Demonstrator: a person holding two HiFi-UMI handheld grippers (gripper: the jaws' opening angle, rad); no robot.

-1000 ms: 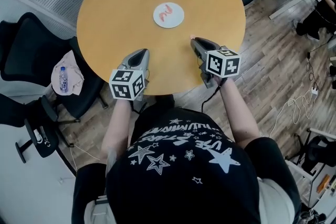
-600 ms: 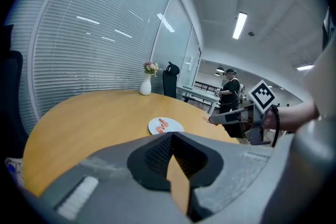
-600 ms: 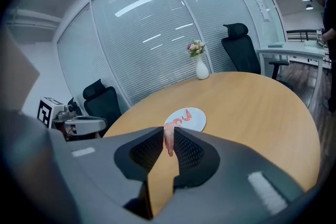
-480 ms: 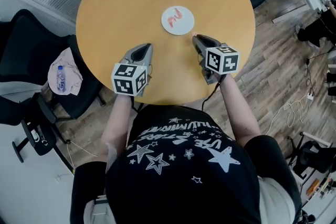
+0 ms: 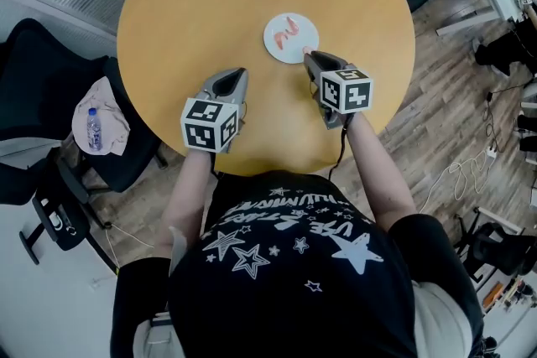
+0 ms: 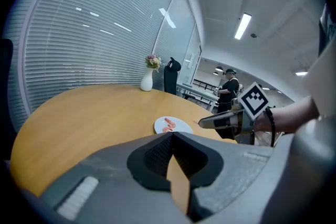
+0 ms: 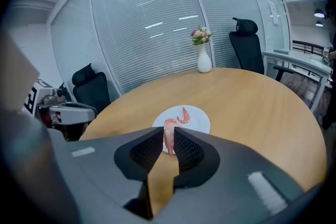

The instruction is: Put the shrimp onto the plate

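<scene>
- Filling most of the head view, a round wooden table (image 5: 193,4) bears everything named below.
- Right arm (image 5: 377,172) reaches forward from the body, slightly inward. Left arm (image 5: 189,197) reaches less far.
- Right gripper (image 5: 309,57) points at the plate, its tip at the near rim. Its jaws pinch a second shrimp (image 7: 169,139), which hangs tail-down between the pads. I cannot tell whether it touches the plate.
- Left gripper (image 6: 171,135) is over the table, to the left of the plate and nearer the person, near the right gripper but apart from it. Its jaws are pressed together with nothing between them.
- White vase (image 7: 204,64) stands upright at the table's far edge, well apart from the plate, with flowers (image 7: 200,35) in it.
- White plate (image 5: 277,44) sits just right of the table's middle.
- One pink shrimp (image 5: 289,28) lies curled on the plate, toward its far side.
</scene>
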